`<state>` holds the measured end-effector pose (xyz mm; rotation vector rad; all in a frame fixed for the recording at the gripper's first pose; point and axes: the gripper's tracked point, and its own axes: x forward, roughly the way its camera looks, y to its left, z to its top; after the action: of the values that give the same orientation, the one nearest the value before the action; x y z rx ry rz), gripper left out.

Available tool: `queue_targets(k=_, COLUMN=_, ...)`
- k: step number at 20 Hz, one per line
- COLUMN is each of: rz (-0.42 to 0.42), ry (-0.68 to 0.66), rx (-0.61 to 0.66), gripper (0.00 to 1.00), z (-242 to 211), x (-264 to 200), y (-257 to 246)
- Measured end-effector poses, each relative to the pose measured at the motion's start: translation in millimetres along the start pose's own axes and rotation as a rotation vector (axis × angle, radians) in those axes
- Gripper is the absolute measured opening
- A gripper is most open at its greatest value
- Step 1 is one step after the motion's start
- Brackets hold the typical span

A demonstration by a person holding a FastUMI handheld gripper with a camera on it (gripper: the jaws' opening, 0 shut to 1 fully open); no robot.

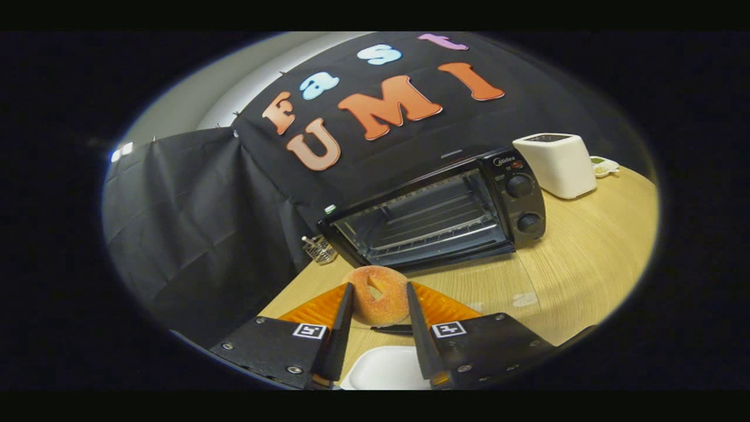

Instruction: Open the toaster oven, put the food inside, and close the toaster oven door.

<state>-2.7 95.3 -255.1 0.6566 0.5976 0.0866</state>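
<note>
On the wooden table [586, 246], the toaster oven [436, 214] stands with its door down. The gripper [379, 300] pinches the doughnut [378, 303] between both fingers, lifted above the white plate [384, 368], seemingly for loading.

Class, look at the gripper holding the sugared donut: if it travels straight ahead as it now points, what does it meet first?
Probably the toaster oven, around its open front; depth is unclear. The gripper holds the donut between both fingers.
</note>
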Motion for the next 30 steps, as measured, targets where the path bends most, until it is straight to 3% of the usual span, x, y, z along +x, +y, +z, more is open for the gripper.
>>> queue_targets(k=10, rz=-0.139, ry=-0.053, rx=0.012, gripper=0.51, z=53, x=88, y=-37)
queue_targets(k=20, rz=-0.256, ry=-0.066, rx=-0.126, gripper=0.51, z=81, x=150, y=-67)
queue_targets(k=24, rz=-0.328, ry=-0.048, rx=-0.181, gripper=0.51, z=80, x=164, y=-82)
queue_targets(k=30, rz=-0.362, ry=0.003, rx=-0.203, gripper=0.51, z=62, x=174, y=-92)
